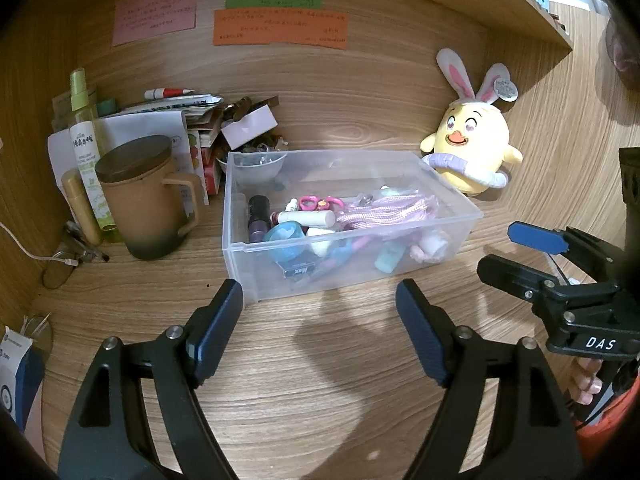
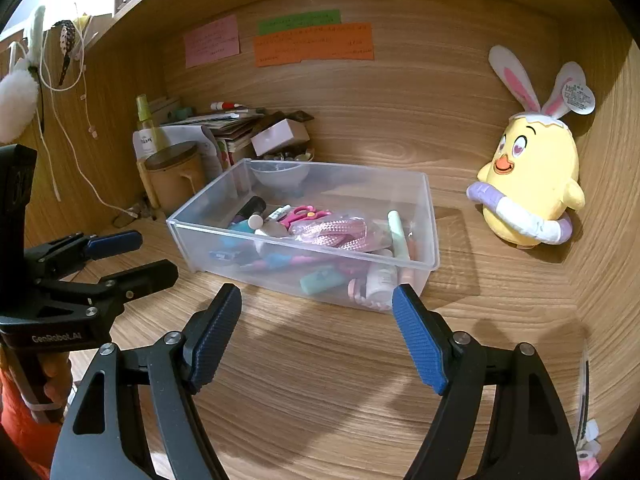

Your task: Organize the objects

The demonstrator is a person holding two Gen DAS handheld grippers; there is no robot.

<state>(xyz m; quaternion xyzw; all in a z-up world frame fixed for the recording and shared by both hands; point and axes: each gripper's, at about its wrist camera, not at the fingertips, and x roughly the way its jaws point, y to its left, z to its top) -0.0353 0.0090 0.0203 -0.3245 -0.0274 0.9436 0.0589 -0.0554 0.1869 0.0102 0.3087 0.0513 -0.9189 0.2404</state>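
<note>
A clear plastic bin [image 1: 452, 192] [image 2: 428, 216] sits on the wooden desk, filled with small items: pink scissors [image 1: 316, 202] [image 2: 304, 213], a pink braided cord [image 1: 392, 208] [image 2: 340, 232], tubes and small bottles. My left gripper [image 1: 320, 304] is open and empty, just in front of the bin. My right gripper [image 2: 318, 304] is open and empty, also in front of the bin, and it shows at the right of the left wrist view [image 1: 512, 252]. The left gripper shows at the left of the right wrist view [image 2: 136, 256].
A yellow chick plush with bunny ears [image 1: 472, 148] [image 2: 528, 192] stands right of the bin. A brown lidded mug [image 1: 144, 200] [image 2: 176, 176], a green spray bottle [image 1: 84, 140] and a pile of papers and boxes [image 1: 200, 128] stand to the left. Paper notes [image 1: 280, 28] hang on the back wall.
</note>
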